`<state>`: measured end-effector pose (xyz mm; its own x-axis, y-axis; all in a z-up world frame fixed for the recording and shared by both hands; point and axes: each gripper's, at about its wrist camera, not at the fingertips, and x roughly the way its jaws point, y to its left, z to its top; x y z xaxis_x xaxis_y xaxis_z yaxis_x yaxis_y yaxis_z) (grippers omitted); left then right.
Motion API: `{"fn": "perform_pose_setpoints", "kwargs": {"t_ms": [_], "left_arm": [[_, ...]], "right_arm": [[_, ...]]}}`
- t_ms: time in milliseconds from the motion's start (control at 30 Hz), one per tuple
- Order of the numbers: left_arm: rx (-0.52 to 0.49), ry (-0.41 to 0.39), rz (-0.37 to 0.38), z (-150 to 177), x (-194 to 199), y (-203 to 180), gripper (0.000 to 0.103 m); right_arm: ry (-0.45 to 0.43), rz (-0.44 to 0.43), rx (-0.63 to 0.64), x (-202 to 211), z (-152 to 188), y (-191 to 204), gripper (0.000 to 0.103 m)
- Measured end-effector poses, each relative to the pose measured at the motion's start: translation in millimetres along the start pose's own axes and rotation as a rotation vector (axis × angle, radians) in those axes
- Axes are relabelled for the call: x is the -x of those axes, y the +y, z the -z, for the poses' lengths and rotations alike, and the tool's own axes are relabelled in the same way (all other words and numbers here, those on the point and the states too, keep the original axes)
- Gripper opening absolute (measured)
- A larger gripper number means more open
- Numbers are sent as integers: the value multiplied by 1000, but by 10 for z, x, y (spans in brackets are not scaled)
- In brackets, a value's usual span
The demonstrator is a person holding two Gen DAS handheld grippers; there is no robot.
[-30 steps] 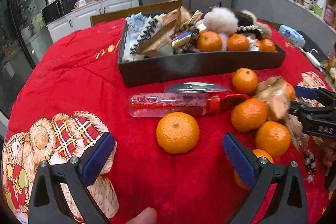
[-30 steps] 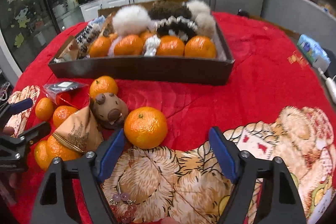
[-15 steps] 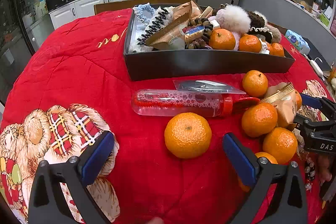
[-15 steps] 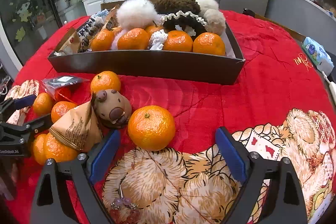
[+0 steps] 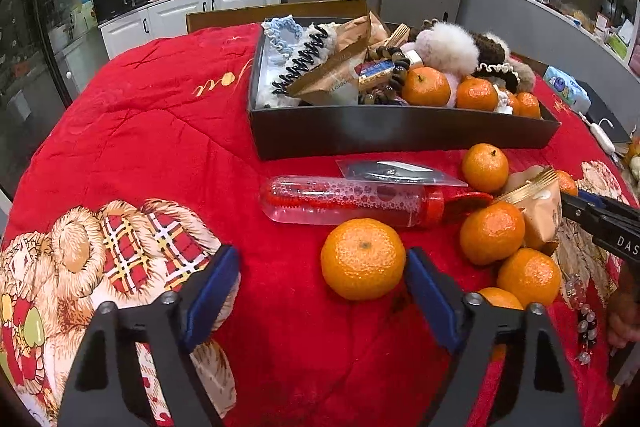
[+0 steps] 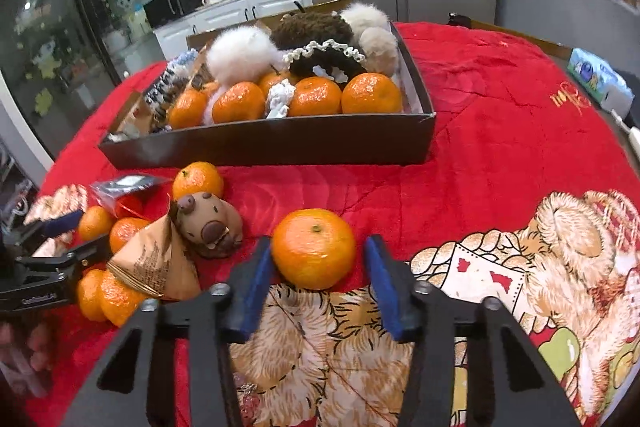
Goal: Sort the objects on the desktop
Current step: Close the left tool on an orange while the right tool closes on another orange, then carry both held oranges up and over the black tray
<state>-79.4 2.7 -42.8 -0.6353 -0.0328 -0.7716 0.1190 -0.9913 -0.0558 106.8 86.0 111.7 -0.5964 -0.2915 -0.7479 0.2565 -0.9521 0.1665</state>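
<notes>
A dark box [image 5: 400,135] on the red cloth holds tangerines, fluffy scrunchies, hair clips and snack packets; it also shows in the right wrist view [image 6: 280,147]. My right gripper [image 6: 318,263] is open, its blue pads on either side of a loose tangerine [image 6: 314,249] without gripping it. My left gripper [image 5: 320,275] is open and empty, a tangerine [image 5: 362,259] lying just inside its right pad. The right gripper shows at the right edge of the left wrist view [image 5: 600,219].
Loose on the cloth: several tangerines [image 5: 492,233], a red bubble bottle [image 5: 352,201], a flat plastic bag [image 5: 396,171], a brown paper packet [image 6: 156,263], a capybara toy [image 6: 210,225] and a bead bracelet [image 5: 582,323]. A tissue pack [image 6: 598,75] lies far right.
My right gripper has moved forward around the tangerine and its jaws have narrowed. My left gripper has shifted left and forward, bringing its tangerine close to the right pad.
</notes>
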Motion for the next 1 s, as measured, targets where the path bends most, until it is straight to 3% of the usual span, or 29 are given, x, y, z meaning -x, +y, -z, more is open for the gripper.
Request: {"fn": "perform_pose_setpoints", "kwargs": {"t_ms": [400,1000], "left_arm": [[-20,-31,40,44,151,-46,39],[-74,-97,10,78,316,-188,39]], "right_arm": [[-7,-27,-28,2,-3,-8,39],[-46,-11,-28,77,8,-45,38]]}}
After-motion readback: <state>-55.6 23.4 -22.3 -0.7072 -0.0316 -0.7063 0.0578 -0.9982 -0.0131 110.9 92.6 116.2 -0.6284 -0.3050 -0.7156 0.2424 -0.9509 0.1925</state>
